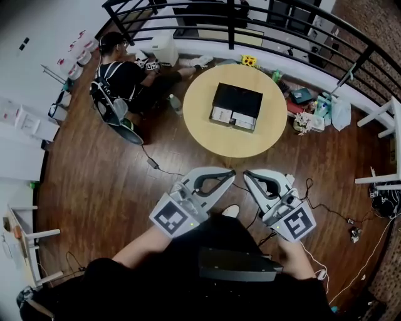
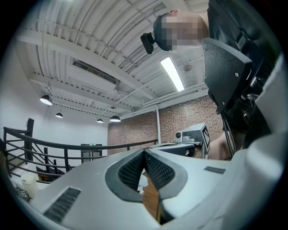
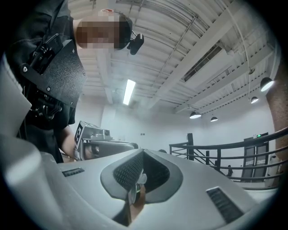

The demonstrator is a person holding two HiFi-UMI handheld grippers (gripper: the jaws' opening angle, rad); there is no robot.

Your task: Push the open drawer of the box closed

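Note:
A black box (image 1: pixel 238 100) sits on the round wooden table (image 1: pixel 200 119) in the head view. Its drawer (image 1: pixel 233 118) is pulled out toward me and shows white contents. Both grippers hang well short of the table, close to my body, with their tips nearly meeting. My left gripper (image 1: pixel 230 173) is shut with nothing in it; in the left gripper view its jaws (image 2: pixel 144 151) meet and point up at the ceiling. My right gripper (image 1: pixel 247 174) is likewise shut and empty, its jaws (image 3: pixel 143 151) closed together in the right gripper view.
A person (image 1: pixel 122 78) sits on the floor at the back left of the table. A black railing (image 1: pixel 263 19) curves behind it. Bags and clutter (image 1: pixel 313 106) lie right of the table, a bottle (image 1: pixel 175 103) at its left, cables (image 1: pixel 326 210) on the floor.

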